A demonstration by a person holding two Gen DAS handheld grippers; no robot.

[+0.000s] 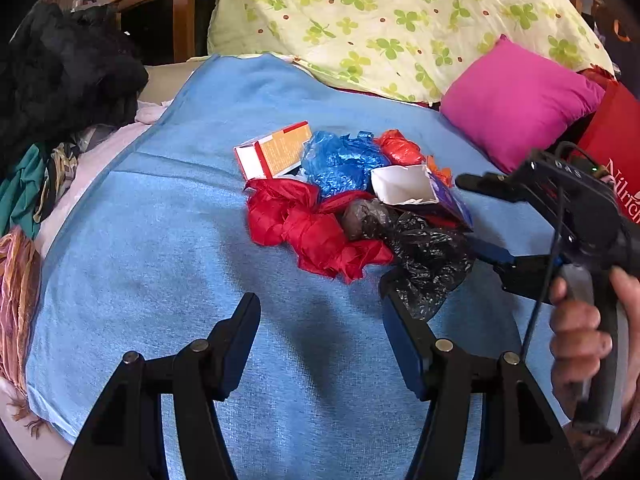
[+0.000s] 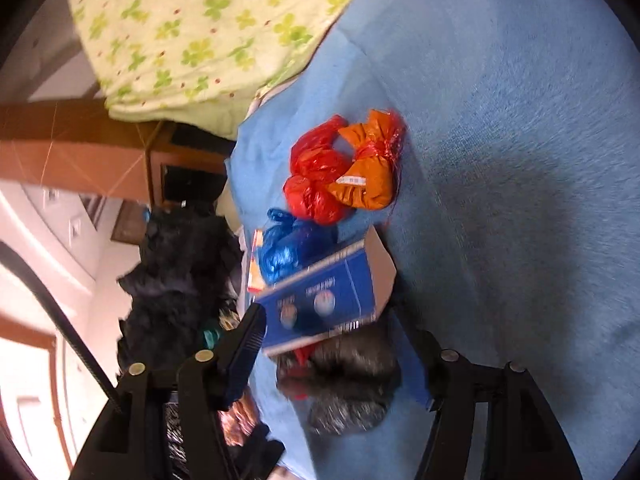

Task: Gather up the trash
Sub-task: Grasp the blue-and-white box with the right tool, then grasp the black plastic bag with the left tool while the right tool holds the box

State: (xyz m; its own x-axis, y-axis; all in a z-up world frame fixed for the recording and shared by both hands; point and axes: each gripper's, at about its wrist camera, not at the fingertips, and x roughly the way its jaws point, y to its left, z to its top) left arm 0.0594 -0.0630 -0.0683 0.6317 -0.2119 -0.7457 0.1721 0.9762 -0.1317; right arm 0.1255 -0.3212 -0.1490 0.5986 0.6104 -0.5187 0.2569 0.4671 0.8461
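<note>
A pile of trash lies on the blue blanket (image 1: 160,240): an orange-and-white carton (image 1: 276,152), a blue plastic bag (image 1: 340,160), a red bag (image 1: 308,228), a black bag (image 1: 424,256), a torn white-and-blue box (image 1: 416,192) and an orange-red bundle (image 1: 400,148). My left gripper (image 1: 320,308) is open, hovering just in front of the pile, its right finger beside the black bag. My right gripper (image 2: 340,336) is open, its fingers either side of the black bag (image 2: 348,384) and the blue box (image 2: 324,300). The red and orange bundles (image 2: 344,168) lie beyond it.
A clover-print pillow (image 1: 400,20) and a pink cushion (image 1: 516,100) lie behind the pile. A red bag (image 1: 616,148) is at the right. Dark clothes (image 1: 60,76) are heaped at the left, with wooden furniture (image 1: 168,12) behind.
</note>
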